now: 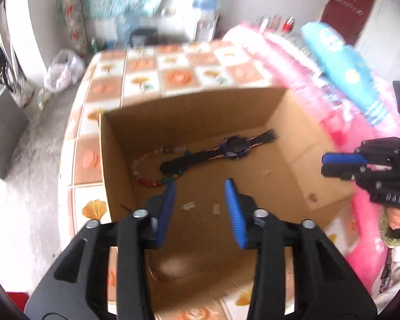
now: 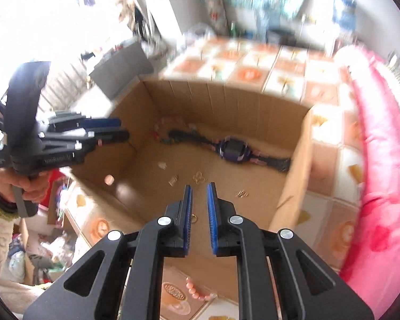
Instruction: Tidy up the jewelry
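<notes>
A dark wristwatch [image 1: 233,148] is laid flat on the floor of an open cardboard box [image 1: 301,144], its long axis run diagonally toward the box's far corner, with a multicoloured bead bracelet [image 1: 146,170] curled at one strap end. The box is set on a counter [image 1: 146,80] covered in a tiled floral cloth, pink bedding [image 1: 360,240] piled along one edge, in a cluttered room. The left gripper [image 1: 201,186] is held released and empty above the box; the right gripper [image 2: 200,186] is left narrowly parted, with nothing clasped.
</notes>
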